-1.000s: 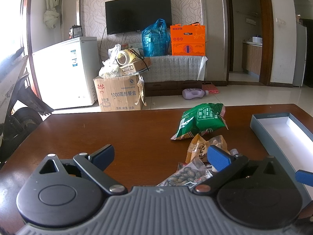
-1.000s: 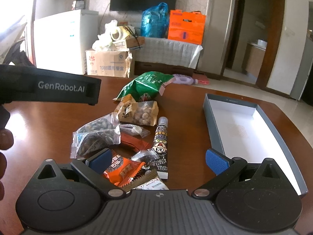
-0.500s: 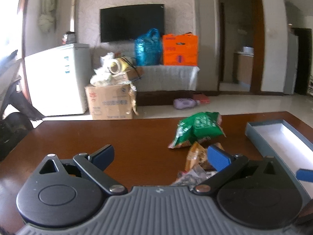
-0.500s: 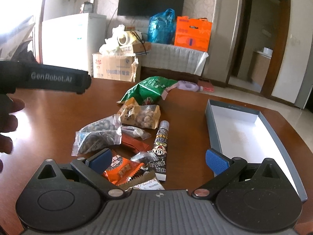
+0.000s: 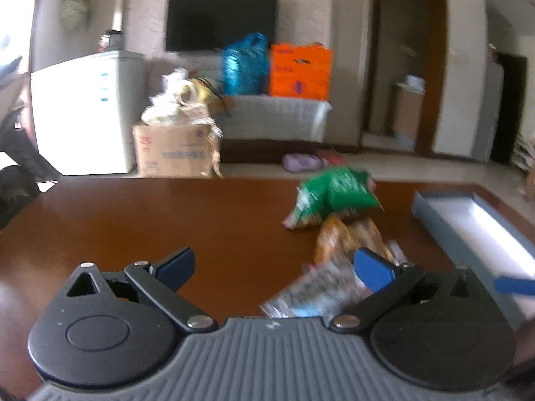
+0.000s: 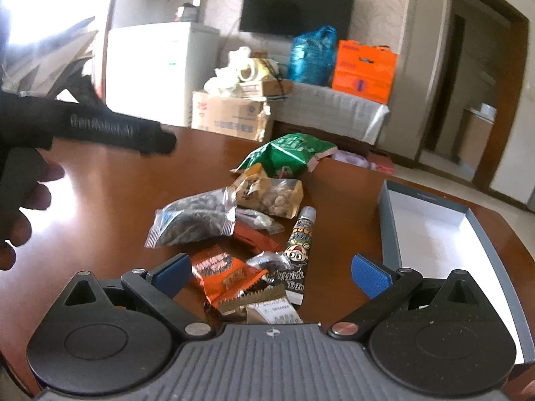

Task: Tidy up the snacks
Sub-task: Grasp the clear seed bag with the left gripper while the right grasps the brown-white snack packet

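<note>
- The brown table (image 6: 100,207) carries everything.
- A grey tray (image 6: 388,220) with a white floor lies on the right.
- The snack pile lies left of it: green bag (image 6: 287,153), seed packet (image 6: 194,217), orange wrapper (image 6: 227,274).
- Right gripper (image 6: 269,269) hangs over the wrapper, jaws spread, empty.
- Left gripper (image 5: 274,264) likewise gapes, empty.

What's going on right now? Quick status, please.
Both tools open, holding nothing. Right tool hovers over the snack pile, orange packet nearest. Grey box empty, to the right. Nothing in the way.
</note>
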